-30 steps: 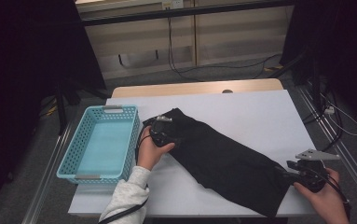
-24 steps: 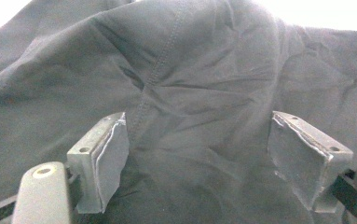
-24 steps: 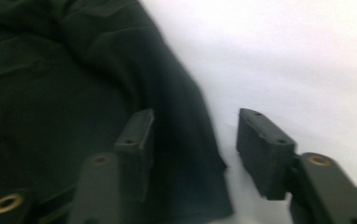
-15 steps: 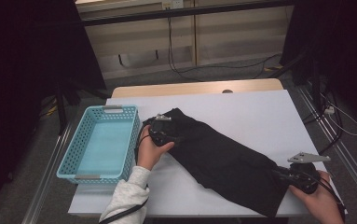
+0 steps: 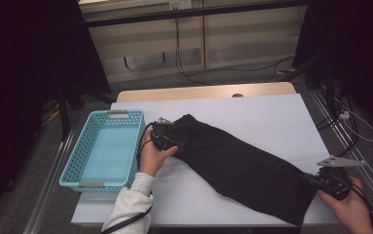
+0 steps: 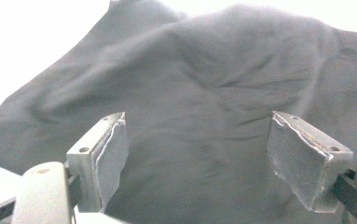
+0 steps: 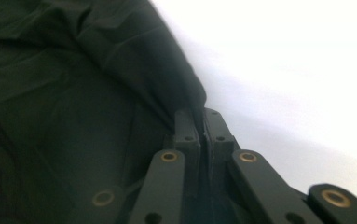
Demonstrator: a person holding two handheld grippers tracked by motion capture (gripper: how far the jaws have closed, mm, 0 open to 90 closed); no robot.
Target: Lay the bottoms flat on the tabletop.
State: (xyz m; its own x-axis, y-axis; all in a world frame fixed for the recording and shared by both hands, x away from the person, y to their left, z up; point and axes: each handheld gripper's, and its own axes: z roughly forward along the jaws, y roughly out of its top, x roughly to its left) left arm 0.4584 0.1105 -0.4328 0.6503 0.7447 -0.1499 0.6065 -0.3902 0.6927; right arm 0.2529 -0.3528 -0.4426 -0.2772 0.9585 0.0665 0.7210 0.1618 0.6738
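Black cloth [image 5: 242,168] is lying stretched slantwise across the white table [image 5: 271,117], just beside a light-blue basket [image 5: 107,148]. The left hand-held gripper [image 6: 197,158] is hovering at its far-left end with jaws spread wide, while the right hand-held gripper [image 7: 199,128] is pinching its near-right edge, jaws closed.

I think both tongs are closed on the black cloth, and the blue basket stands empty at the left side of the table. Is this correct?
Not fully. Only the right tongs are closed on the black cloth. The left gripper view shows the left tongs open, jaws wide apart over the cloth. The blue basket is indeed empty at the table's left.
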